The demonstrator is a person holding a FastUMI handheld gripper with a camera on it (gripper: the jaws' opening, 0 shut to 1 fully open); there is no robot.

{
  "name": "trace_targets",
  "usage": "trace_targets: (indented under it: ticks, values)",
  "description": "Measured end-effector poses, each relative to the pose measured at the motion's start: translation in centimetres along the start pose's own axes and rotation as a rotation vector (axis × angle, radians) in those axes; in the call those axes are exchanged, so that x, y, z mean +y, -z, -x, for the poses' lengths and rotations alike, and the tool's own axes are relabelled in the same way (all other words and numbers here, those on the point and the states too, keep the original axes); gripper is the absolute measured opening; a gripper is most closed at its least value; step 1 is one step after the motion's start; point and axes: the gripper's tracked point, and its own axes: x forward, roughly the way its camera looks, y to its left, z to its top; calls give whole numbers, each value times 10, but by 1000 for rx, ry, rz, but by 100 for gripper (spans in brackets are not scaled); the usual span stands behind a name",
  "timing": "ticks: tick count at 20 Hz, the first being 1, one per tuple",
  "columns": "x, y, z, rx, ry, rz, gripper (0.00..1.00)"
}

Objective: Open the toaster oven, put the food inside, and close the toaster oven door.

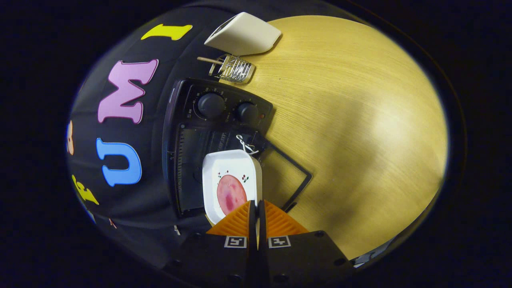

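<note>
The view is rolled sideways. A black toaster oven (208,128) with two knobs stands on the wooden table, its glass door (286,172) swung open. My gripper (256,206) is shut on the near rim of a white square plate (234,164) with small berry prints. A pink round slice of food (231,194) lies on the plate. The plate hangs just ahead of my fingers, in front of the oven's open cavity and over the door. A white cord loop (245,145) sits at the door's handle.
Beyond the oven stand a wire rack (233,69) with a wooden handle and a white box-like object (244,34). The wooden table (360,120) stretches wide beside the oven.
</note>
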Motion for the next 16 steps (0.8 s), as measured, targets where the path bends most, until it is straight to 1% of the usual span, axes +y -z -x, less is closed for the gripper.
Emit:
trace_targets:
  ticks: [3, 7, 11, 14, 16]
  values:
    - [18, 2, -21, -118, 10, -122, 5]
    - [41, 11, -51, -190, 28, -259, 5]
    - [55, 8, -70, -271, 38, -308, 5]
    - [53, 8, -80, -285, 62, -298, 5]
    - [54, 5, -82, -294, 64, -305, 5]
